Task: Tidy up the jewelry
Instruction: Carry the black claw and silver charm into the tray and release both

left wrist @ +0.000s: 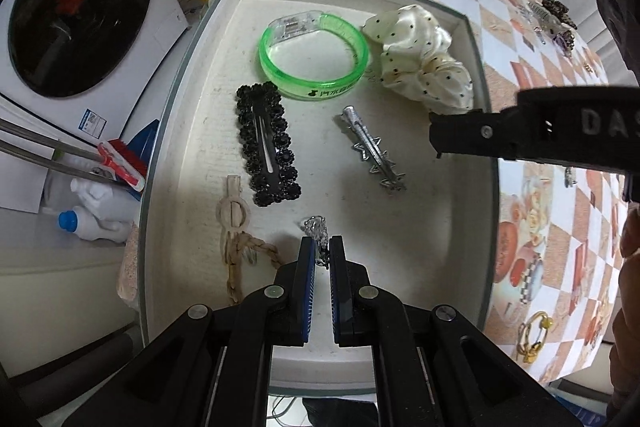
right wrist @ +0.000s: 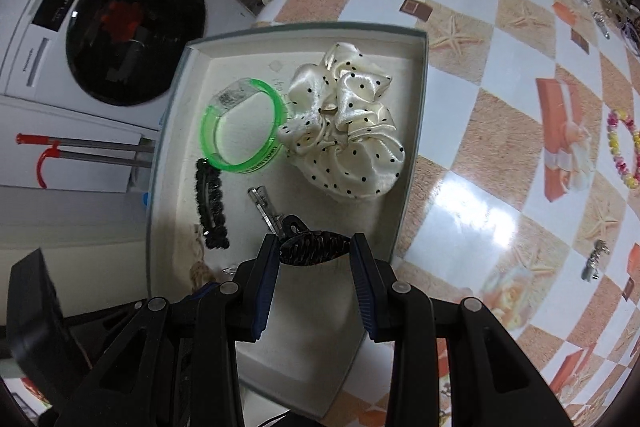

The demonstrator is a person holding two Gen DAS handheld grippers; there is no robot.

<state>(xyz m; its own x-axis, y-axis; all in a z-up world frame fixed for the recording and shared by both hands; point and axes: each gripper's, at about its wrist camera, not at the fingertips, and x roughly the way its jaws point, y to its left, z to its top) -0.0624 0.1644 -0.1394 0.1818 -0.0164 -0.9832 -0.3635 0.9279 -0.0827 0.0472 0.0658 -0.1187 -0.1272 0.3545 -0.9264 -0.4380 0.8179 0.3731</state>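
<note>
Above the white tray (left wrist: 486, 131): left gripper (left wrist: 323, 251) pinched shut on a small silvery chain piece (left wrist: 316, 227), light, limp, likely to slip; right gripper (right wrist: 314, 247) clamped endwise on a black claw clip (right wrist: 310, 247), rigid, light, probably brittle at the teeth.

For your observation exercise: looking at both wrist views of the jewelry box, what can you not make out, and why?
- Small silvery piece, left wrist view: pinched in the left tongs, fingers hide most of it.
- Silver star clip, right wrist view: lower end behind the black claw clip.
- Yellow bead bracelet, right wrist view: cut off by the lens edge.
</note>
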